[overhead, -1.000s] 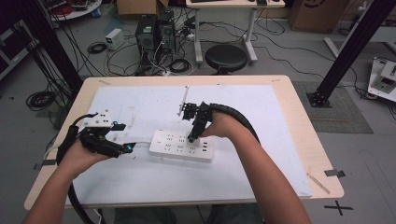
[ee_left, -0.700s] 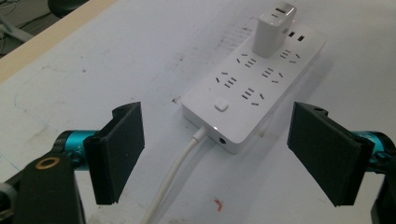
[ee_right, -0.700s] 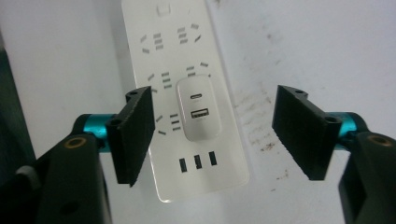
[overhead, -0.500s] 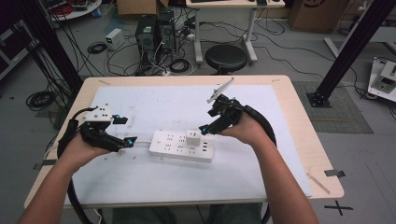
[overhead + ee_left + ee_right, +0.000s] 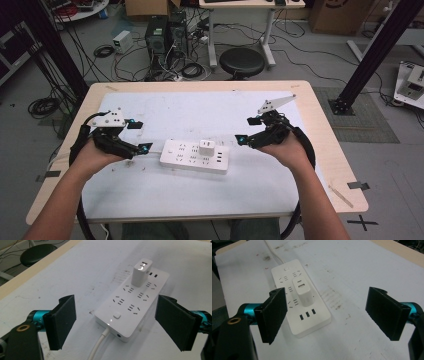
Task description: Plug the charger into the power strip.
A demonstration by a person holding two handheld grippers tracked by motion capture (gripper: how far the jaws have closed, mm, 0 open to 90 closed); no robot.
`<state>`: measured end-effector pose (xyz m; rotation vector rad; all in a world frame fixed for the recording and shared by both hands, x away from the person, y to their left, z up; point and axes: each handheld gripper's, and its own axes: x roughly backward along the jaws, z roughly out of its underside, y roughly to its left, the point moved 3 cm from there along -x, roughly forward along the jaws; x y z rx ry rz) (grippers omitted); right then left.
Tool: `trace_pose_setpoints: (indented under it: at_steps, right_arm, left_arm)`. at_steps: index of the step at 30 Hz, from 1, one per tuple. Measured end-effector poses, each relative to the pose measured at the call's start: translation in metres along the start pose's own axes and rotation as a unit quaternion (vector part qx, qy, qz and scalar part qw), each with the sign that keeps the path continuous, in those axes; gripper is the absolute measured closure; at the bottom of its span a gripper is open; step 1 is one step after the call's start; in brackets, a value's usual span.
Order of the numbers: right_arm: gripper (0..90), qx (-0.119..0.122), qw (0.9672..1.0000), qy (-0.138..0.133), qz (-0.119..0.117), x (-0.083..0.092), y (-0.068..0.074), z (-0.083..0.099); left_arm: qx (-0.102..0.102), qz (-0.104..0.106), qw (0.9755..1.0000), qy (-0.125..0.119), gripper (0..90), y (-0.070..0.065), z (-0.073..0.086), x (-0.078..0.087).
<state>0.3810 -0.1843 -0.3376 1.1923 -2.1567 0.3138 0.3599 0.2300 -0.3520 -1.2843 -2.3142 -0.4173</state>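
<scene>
Strip (image 5: 195, 156) lies near the middle of the white sheet (image 5: 210, 107) on the table (image 5: 325, 145) in the high view, with a white charger (image 5: 206, 147) plugged upright into its top, toward its right end. The left gripper (image 5: 139, 136) is held just left of the strip, apart from it, its jaws spread wide with nothing between them. The right gripper (image 5: 246, 130) hangs to the right of the strip, clear of it, and its jaws have just been opening; they stand wide and empty. In the left gripper view, the two black pads are far apart at either side of the picture, and the strip (image 5: 132, 303) runs away between them on the sheet, not touched by either. Its cord (image 5: 98, 346) leaves the near end toward the camera, and the charger (image 5: 141, 272) stands at the far end. In the right gripper view, the jaws gape wide and hold nothing; the strip (image 5: 299, 297) lies on the sheet ahead of the left pad, with the charger (image 5: 302, 292) standing in its middle and the cord (image 5: 272, 250) trailing off at the far end.
</scene>
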Motion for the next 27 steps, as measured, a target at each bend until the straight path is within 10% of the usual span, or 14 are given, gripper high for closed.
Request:
trace_pose_setpoints:
  at_steps: [27]
  right_arm:
    - [18.2,0.005,0.9997,0.009,0.023,0.0101,0.0054,0.0077]
  left_arm:
    - [-0.005,-0.009,0.9999,0.008,17.4,-0.0024,-0.0042,-0.0014]
